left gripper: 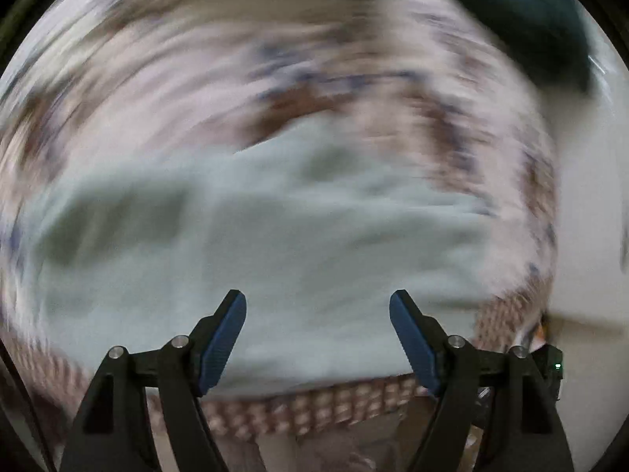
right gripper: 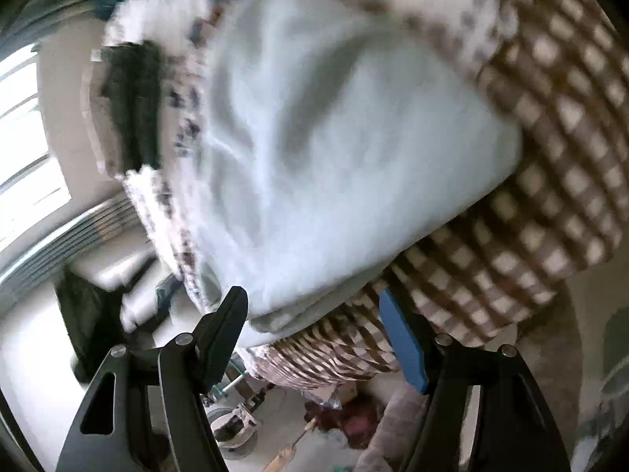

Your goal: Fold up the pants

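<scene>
Your left gripper hangs spread wide with nothing between its blue pads, just short of the pale blue pants. Your right gripper is equally wide and empty, its fingers framing the near corner of the folded pants. The pants lie along the near edge of a brown-checked bedspread. Beyond them, a dark teal cloth sits blurred at the far edge.

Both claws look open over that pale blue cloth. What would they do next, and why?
Probably lower the right gripper onto the near edge of the pale blue pants and close. Both it and the left gripper are open and empty, and the pants lie bunched on the checked bedcover.
</scene>
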The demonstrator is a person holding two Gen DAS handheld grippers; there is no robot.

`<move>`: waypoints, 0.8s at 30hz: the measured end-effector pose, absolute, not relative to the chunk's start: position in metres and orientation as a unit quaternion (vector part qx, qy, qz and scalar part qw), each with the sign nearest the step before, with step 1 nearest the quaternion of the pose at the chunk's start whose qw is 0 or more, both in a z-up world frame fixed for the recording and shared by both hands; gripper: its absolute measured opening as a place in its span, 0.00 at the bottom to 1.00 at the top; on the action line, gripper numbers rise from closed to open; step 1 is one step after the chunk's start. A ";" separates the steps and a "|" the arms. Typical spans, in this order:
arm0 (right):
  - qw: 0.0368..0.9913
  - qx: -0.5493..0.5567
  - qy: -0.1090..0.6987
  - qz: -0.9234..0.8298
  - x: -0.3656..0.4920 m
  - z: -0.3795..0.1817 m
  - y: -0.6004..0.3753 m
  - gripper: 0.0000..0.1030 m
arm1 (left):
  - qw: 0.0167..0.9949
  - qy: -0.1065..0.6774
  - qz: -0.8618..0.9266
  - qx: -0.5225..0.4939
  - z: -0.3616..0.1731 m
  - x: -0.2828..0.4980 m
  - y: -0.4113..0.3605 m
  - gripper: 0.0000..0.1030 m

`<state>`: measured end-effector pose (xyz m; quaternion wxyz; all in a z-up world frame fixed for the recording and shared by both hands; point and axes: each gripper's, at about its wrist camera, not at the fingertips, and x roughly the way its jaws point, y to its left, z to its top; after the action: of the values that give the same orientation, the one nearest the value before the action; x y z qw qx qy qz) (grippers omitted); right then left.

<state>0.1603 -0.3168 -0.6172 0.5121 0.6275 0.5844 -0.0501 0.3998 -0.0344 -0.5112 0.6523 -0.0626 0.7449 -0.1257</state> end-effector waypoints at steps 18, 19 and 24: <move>0.571 0.521 0.622 -0.121 0.166 -0.605 -0.293 0.12 | 0.642 0.738 -0.102 -0.179 -0.550 0.340 0.034 0.16; 0.565 0.516 0.633 -0.119 0.167 -0.611 -0.291 0.12 | 0.636 0.744 -0.098 -0.179 -0.558 0.337 0.038 0.17; 0.547 0.478 0.680 -0.096 0.188 -0.635 -0.284 0.16 | 0.617 0.762 -0.083 -0.176 -0.594 0.336 0.046 0.22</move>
<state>0.1882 -0.2837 -0.6346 0.5472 0.4782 0.6802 -0.0961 0.3359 0.0464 -0.5939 0.6174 -0.1758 0.7623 -0.0832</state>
